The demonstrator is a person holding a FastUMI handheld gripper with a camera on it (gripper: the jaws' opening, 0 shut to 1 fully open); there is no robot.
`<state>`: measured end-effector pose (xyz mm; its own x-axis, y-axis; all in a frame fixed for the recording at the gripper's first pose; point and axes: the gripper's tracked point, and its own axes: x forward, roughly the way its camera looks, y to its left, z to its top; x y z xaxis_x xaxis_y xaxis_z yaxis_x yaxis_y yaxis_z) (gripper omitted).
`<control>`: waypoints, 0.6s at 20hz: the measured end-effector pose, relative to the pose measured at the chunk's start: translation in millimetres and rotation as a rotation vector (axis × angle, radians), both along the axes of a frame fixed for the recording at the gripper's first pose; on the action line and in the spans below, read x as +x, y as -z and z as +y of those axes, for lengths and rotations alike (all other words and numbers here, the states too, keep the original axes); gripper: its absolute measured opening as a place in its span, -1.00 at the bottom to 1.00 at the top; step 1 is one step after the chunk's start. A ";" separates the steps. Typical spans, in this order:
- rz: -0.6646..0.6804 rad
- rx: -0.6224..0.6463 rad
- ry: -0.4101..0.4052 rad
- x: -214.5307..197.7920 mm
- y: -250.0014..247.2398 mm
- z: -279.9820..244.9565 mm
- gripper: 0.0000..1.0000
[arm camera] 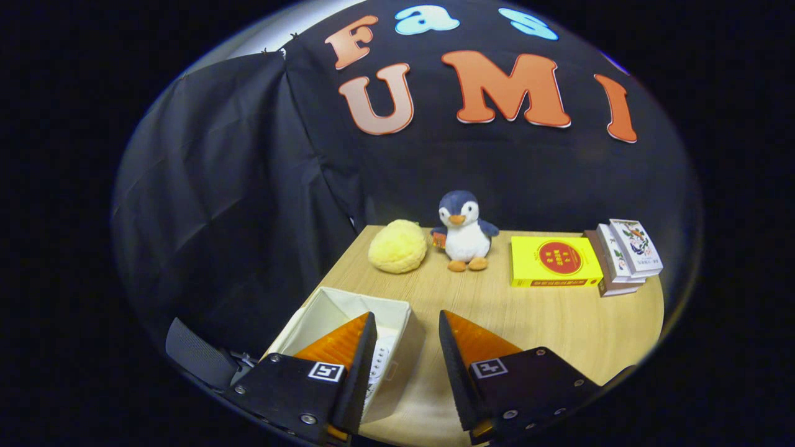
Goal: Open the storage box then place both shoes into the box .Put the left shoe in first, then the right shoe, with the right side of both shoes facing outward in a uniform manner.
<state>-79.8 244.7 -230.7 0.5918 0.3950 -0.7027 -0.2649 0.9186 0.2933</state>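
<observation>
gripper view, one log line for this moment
gripper open, empty | storage box open, under left finger | penguin toy beyond

The storage box (348, 310) sits on the surface (546, 323) at its near left corner, partly behind the left finger of the open tongs (407, 329). Along the far edge, left to right: a sponge (397, 246), a toy penguin (464, 231), a flat box (554, 261), then stacked card packs (624, 254).

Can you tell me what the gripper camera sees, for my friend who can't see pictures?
The gripper is open over a wooden table, one finger above an open cream storage box. Beyond sit a yellow fluffy ball, a toy penguin, a yellow box and stacked books.
</observation>
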 end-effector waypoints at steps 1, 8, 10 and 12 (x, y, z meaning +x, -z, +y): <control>-0.033 -0.003 0.013 4.8 -8.6 -10.8 0.27; -0.262 -0.032 0.078 29.9 -66.6 -85.6 0.65; -0.331 -0.030 0.100 35.9 -90.4 -106.0 0.69; -0.402 -0.036 0.120 42.9 -110.1 -126.0 0.76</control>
<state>-37.0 118.7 -120.6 0.8620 0.2858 -0.4186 -0.2422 0.9577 0.1552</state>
